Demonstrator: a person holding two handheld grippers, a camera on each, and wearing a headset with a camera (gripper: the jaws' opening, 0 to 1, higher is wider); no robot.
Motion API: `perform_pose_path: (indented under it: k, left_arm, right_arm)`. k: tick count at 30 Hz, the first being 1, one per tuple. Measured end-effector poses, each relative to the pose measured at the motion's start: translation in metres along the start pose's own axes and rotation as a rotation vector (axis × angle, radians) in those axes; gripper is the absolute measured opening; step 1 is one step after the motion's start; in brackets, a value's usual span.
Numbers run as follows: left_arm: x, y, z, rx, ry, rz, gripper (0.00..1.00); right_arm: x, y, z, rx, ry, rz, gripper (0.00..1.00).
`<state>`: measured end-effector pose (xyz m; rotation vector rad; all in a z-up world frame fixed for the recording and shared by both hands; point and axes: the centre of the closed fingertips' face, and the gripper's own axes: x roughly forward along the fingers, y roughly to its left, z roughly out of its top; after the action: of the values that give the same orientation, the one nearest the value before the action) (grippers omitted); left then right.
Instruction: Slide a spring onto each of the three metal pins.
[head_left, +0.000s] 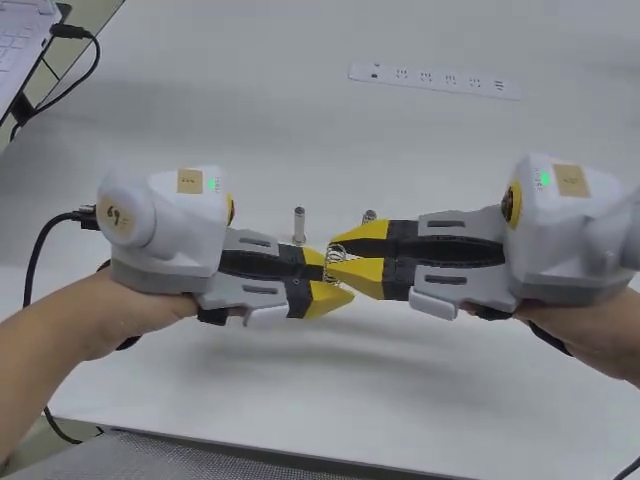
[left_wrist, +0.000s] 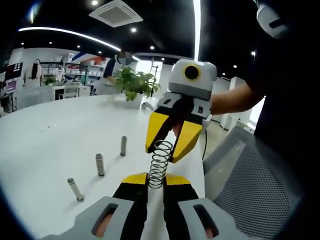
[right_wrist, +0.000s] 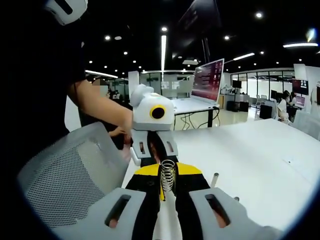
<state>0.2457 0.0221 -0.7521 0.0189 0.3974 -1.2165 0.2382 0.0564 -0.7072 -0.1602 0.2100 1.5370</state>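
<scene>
A wide white table (head_left: 300, 100) takes up most of the room in front of the person, and the grey mesh back of a chair (left_wrist: 250, 190) sits at its edge. Above the near part of the table two grippers meet nose to nose, one in each hand. The left gripper (left_wrist: 156, 180) has its yellow tips drawn close together and pinched on one end of a loose spring (left_wrist: 159, 164). The right gripper (right_wrist: 168, 171) faces it with its tips spread apart on either side of the spring's other end. I cannot tell whether they touch the wire.

A white power strip (head_left: 435, 80) lies well back on the table.

Three pins stand in a row on the table behind the grippers. The far pin (left_wrist: 123, 146) and the middle pin (left_wrist: 100, 165) both look ribbed, as if wound with a coil, and the near pin (left_wrist: 76, 190) is smooth.

The loose spring is held in the air, clear of the table. Its long axis lies along the line between the two grippers, pointing from the left tips into the right gripper's gap.
</scene>
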Motion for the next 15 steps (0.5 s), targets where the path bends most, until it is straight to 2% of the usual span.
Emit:
perform_pose_path:
  k: [15]
  left_arm:
    - [-0.0039,0.0036,0.0055,-0.005,-0.012,0.03,0.04]
  right_arm:
    - [0.0036,-0.0036,0.0065,-0.009,0.003,-0.006,0.07]
